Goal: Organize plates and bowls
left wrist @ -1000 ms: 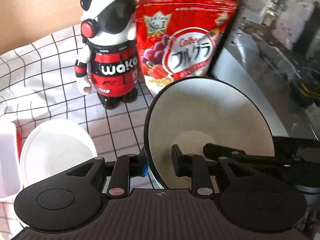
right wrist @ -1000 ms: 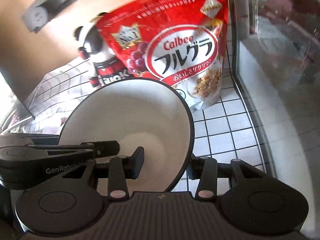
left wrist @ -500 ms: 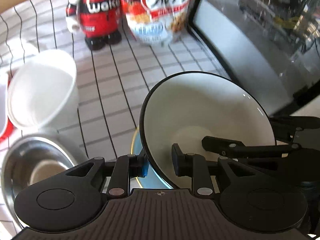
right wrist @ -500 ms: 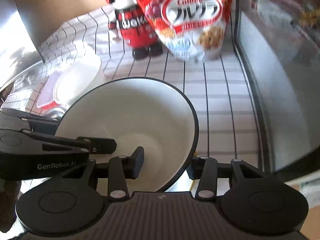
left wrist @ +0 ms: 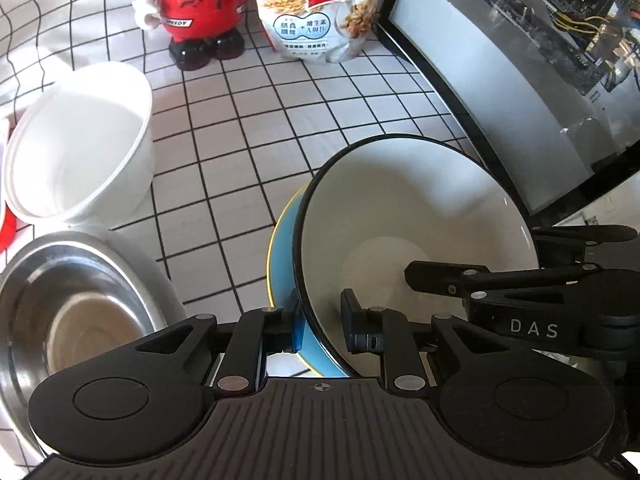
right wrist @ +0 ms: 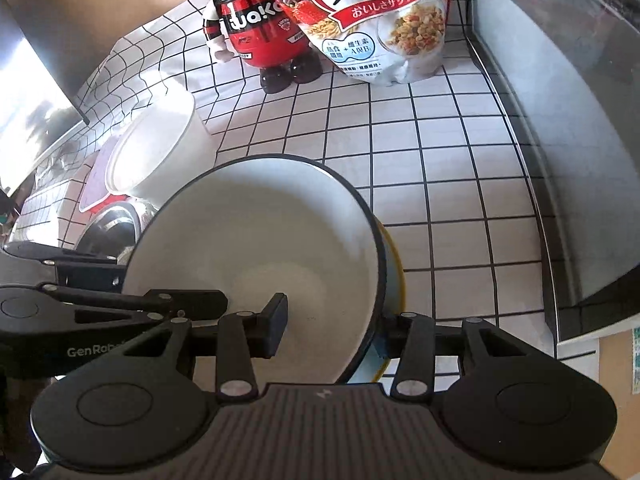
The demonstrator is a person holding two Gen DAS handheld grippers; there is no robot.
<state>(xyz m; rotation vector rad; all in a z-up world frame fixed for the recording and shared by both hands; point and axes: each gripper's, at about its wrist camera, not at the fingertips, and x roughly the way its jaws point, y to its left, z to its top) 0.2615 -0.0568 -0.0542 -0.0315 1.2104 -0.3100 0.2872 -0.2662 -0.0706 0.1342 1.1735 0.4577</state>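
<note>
A white bowl with a black rim (left wrist: 420,216) (right wrist: 256,240) hangs tilted low over the checked cloth, gripped from both sides. My left gripper (left wrist: 322,320) has the bowl's near wall between its pads, and its jaws are closing on it. My right gripper (right wrist: 332,328) is shut across the bowl's right wall; one of its fingers (left wrist: 440,280) reaches into the bowl in the left wrist view. Directly under the white bowl lies a blue bowl with a yellow rim (left wrist: 284,264) (right wrist: 394,276), mostly hidden. I cannot tell if the two touch.
A white tub (left wrist: 80,140) (right wrist: 156,152) and a steel bowl (left wrist: 60,320) (right wrist: 116,220) stand to the left. A red figurine (left wrist: 200,8) and a cereal bag (left wrist: 320,12) stand at the back. A glass-fronted case (left wrist: 520,80) walls off the right.
Both grippers have come down and forward with the white bowl, tipping to look more steeply at the cloth. The blue bowl, the white tub and the steel bowl have come into view.
</note>
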